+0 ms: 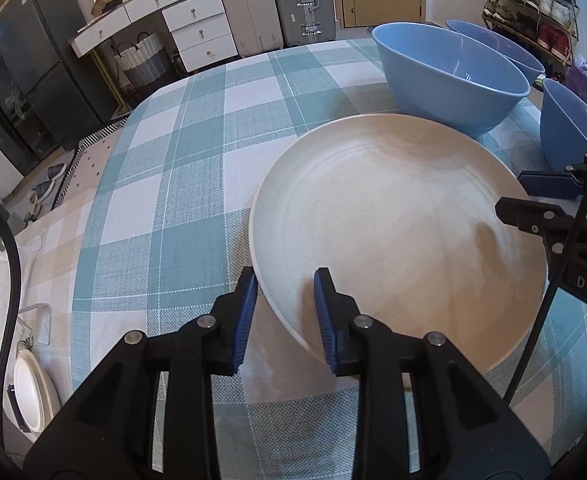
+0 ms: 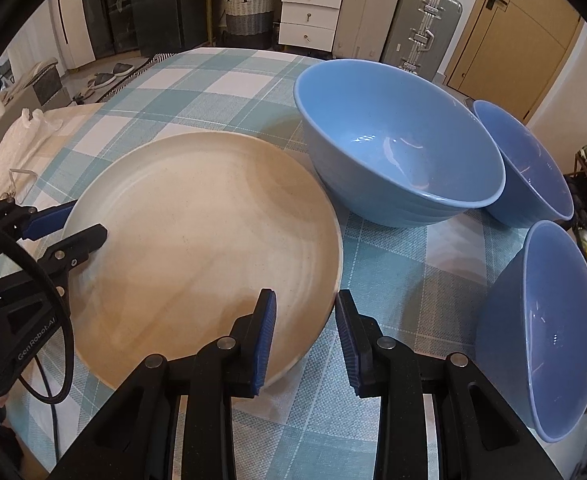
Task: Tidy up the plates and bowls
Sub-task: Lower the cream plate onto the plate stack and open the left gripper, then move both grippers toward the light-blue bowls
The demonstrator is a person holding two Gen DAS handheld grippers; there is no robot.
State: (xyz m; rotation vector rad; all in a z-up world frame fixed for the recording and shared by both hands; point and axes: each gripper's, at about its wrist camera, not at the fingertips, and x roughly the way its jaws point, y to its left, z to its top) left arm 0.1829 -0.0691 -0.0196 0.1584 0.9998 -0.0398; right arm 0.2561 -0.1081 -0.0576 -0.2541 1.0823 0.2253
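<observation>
A wide cream plate (image 1: 393,220) (image 2: 197,220) lies on the teal checked tablecloth (image 1: 173,160). My left gripper (image 1: 285,276) (image 2: 89,218) straddles the plate's left rim, one pad outside and one over the dish, with a gap showing around the rim. On the opposite rim my right gripper (image 2: 305,296) (image 1: 511,192) is shut on the plate, one finger inside and one outside. Three blue bowls stand beyond the plate: a large one (image 1: 449,68) (image 2: 397,148) touching its far edge, a second (image 1: 493,40) (image 2: 533,168) behind it, and a third (image 1: 569,128) (image 2: 549,328) at the right.
A white cloth (image 2: 17,140) and a small clear stand (image 1: 33,320) lie at the table's left end. White plates (image 1: 29,392) sit low beside that end. A black cable (image 1: 533,320) hangs from the right gripper over the plate's right side. Drawers and suitcases stand behind the table.
</observation>
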